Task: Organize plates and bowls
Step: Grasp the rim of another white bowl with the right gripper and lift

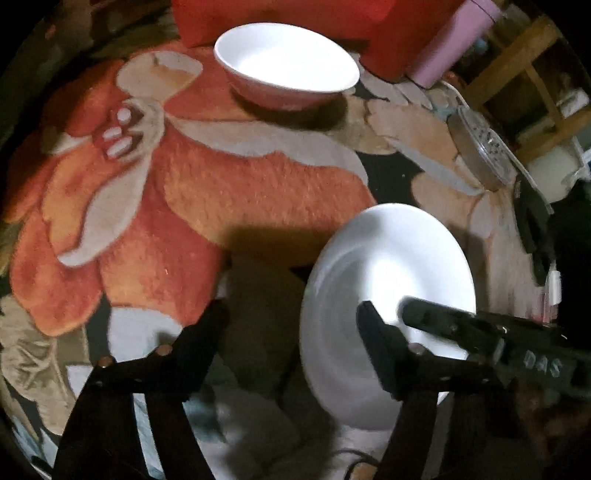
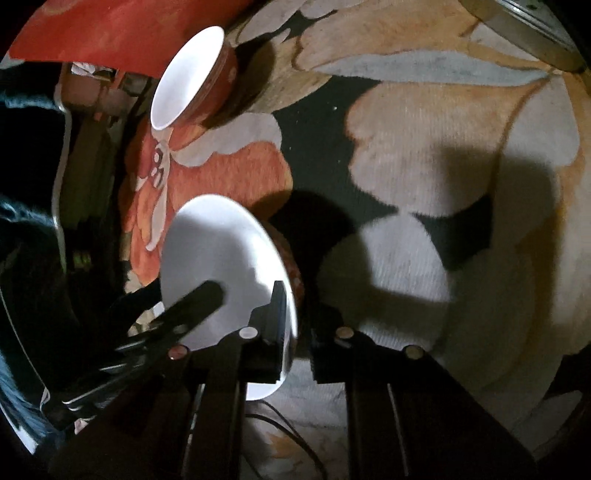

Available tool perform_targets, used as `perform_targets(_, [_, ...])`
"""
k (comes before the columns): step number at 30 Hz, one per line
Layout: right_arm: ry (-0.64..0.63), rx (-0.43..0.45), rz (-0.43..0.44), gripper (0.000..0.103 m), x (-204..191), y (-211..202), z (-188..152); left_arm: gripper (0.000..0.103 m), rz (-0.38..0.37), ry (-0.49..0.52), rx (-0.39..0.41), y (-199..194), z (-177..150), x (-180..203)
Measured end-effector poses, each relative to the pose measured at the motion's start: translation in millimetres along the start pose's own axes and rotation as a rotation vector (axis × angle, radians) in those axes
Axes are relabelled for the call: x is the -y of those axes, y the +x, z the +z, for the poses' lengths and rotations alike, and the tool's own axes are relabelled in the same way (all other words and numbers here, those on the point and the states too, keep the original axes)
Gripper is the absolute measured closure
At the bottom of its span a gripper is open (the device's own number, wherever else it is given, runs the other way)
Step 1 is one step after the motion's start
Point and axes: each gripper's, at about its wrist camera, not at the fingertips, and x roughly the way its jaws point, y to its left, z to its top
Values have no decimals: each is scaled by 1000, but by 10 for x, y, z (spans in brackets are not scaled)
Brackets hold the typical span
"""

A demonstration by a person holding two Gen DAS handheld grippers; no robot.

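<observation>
A bowl (image 2: 221, 251), white inside and red outside, is tilted over the flowered rug, and my right gripper (image 2: 299, 321) is shut on its near rim. In the left wrist view this bowl (image 1: 399, 258) fills the lower right. My left gripper (image 1: 288, 321) straddles its left rim, open: one finger (image 1: 373, 332) is over the white inside, the other (image 1: 203, 328) stands well clear outside. The right gripper's finger (image 1: 443, 321) reaches in from the right. A second bowl (image 1: 288, 62) of the same kind sits upright on the rug farther back, also seen as the far bowl (image 2: 188, 77).
The rug (image 1: 221, 192) has orange, beige and black flowers. A red cushion (image 1: 258, 18) and a pink box (image 1: 454, 40) lie behind the far bowl. A round metal lid (image 1: 480, 147) and wooden shelving (image 1: 517, 74) stand at the right. A white cable (image 2: 59, 166) runs along the left.
</observation>
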Motion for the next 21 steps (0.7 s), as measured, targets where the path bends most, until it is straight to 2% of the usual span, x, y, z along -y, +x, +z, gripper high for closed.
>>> perform_targets(1, [-11, 10, -22, 91, -40, 8, -28, 54, -3, 24, 1, 7, -1, 62])
perform_targets(2, [-23, 14, -39, 91, -79, 11, -52, 71, 8, 40, 2, 5, -1, 97])
perform_targets(3, [-43, 19, -60, 91, -123, 21, -82, 84, -15, 49, -3, 1, 1, 124])
perform_targets(6, [-65, 27, -105, 91, -121, 28, -139, 92, -23, 69, -1, -85, -12, 210])
perform_targets(12, [-67, 34, -122, 92, -122, -276, -303, 93, -78, 122, 11, -396, -88, 471])
perform_targets(17, [-47, 66, -164, 91, -17, -776, -519, 93, -126, 199, 14, -636, -193, 942])
perform_targets(21, [34, 125, -180, 91, 221, -1192, -782, 93, -151, 292, 12, -777, -318, 1465])
